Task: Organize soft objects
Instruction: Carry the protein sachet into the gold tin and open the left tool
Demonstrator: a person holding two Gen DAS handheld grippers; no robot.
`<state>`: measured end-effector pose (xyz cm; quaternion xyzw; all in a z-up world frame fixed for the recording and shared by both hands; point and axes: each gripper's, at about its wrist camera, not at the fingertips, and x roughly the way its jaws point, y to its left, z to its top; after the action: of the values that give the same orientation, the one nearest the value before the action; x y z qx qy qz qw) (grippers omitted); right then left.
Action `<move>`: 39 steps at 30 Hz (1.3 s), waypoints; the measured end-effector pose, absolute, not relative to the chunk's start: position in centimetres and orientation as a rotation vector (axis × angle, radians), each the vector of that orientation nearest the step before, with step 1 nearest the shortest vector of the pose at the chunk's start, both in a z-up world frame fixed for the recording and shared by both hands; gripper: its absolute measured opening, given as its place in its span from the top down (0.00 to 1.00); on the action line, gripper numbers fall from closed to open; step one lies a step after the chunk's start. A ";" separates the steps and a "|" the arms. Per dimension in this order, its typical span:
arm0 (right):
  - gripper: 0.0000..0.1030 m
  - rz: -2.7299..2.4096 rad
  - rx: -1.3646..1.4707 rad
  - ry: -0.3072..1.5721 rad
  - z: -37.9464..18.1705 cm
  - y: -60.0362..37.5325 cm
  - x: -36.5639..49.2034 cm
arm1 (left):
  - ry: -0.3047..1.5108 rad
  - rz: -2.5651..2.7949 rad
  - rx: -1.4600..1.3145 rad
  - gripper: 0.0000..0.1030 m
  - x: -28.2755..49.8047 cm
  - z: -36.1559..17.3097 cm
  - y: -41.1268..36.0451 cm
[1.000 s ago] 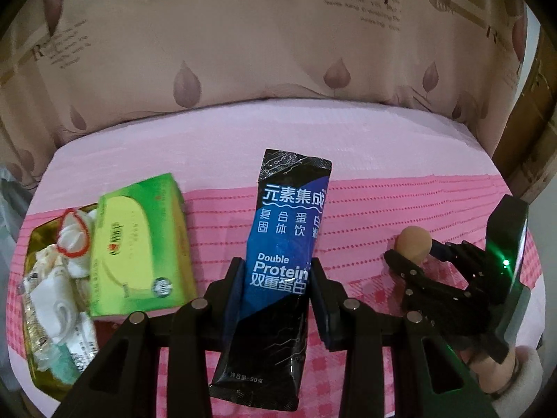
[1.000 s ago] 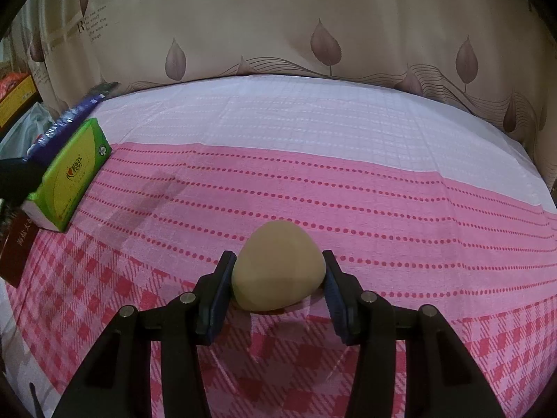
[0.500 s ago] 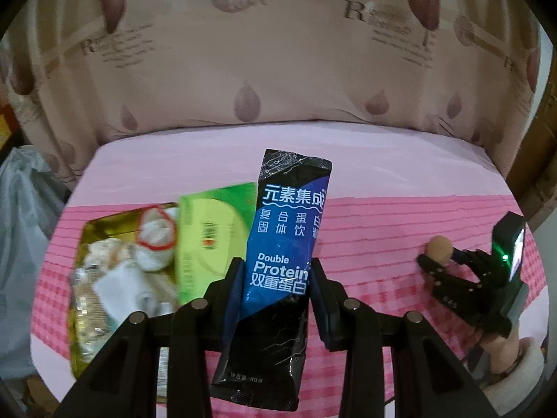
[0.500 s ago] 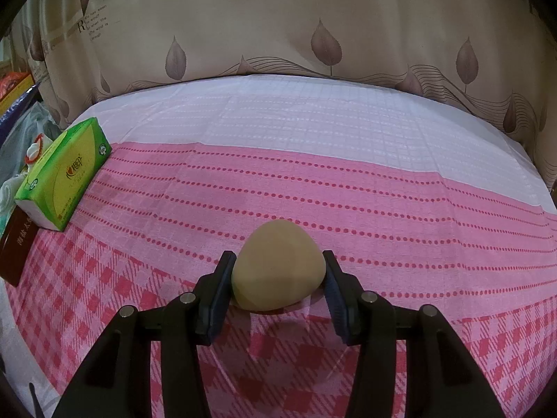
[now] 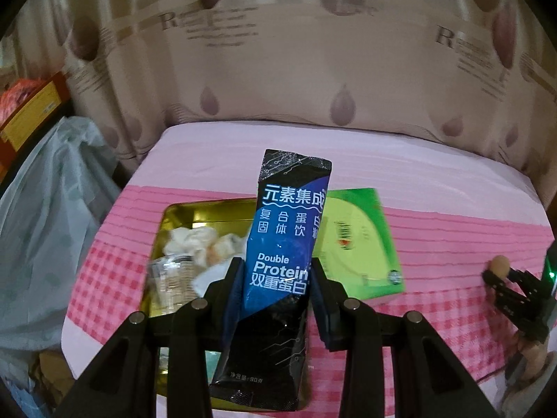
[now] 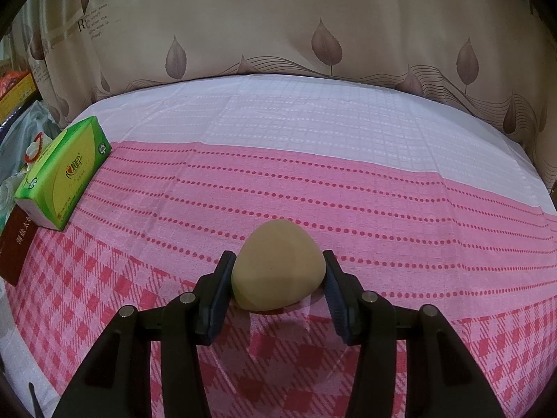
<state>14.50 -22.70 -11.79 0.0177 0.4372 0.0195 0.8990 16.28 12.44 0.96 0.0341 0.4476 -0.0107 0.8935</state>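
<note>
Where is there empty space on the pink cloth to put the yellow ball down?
The widest bare patch is the dotted pink stripes and the white band behind the ball, right of the tissue pack. The checked cloth in front is bare too. The left edge is crowded: tissue pack, red booklet, and the gold tin, already piled with soft things.

My left gripper (image 5: pixel 275 289) now carries the protein sachet (image 5: pixel 278 244) over toward the bed's left edge, above the gold tray (image 5: pixel 174 216); before, it hung mid-bed, right of the tissue pack (image 5: pixel 355 244).
</note>
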 end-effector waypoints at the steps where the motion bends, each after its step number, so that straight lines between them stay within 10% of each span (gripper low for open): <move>1: 0.55 0.040 0.036 0.905 -11.8 -22.7 14.5 | 0.930 -0.012 0.064 0.64 16.4 0.9 13.1; 39: 0.53 0.029 0.001 0.911 -11.8 -22.7 14.2 | 1.006 0.078 -0.006 0.56 17.4 -4.2 21.4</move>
<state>14.19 -22.71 -11.83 0.0004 0.4400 0.0140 0.8979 17.37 21.43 -4.17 -0.0029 0.4821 0.0373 0.8753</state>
